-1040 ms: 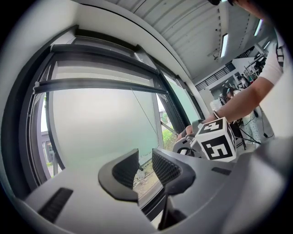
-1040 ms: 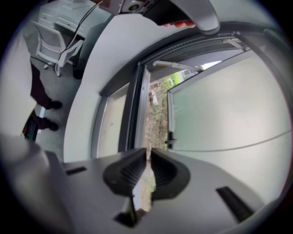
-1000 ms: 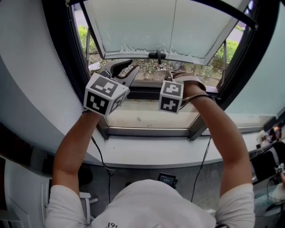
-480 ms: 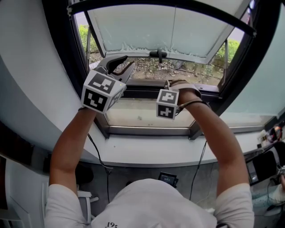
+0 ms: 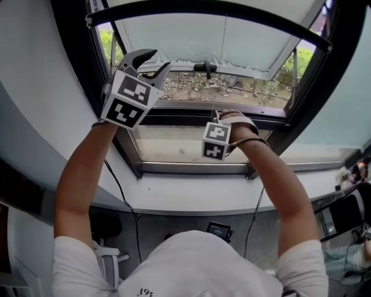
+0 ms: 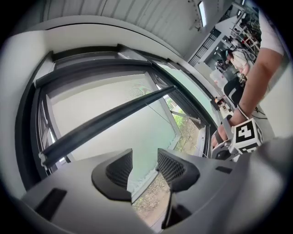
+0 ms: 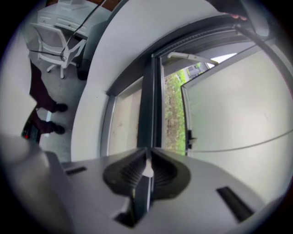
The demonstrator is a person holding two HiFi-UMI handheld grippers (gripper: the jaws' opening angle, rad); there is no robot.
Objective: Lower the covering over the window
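Overhead, the blind's bottom bar [image 5: 220, 8] sits across the top of the window, well above the sill [image 5: 191, 197]. My right claw [image 7: 147, 157] is clamped on a small white pull tab [image 7: 146, 168], so I judge I'm mid-pull, and next comes a steady downward draw. My left claw [image 5: 157, 60] has just been opening and holds nothing.

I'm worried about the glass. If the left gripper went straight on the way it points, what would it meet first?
Probably the frosted pane of the swung-out window, seen between the left gripper's jaws, which have just been opening with nothing held; the blind's dark bar crosses above. Depth is unclear.
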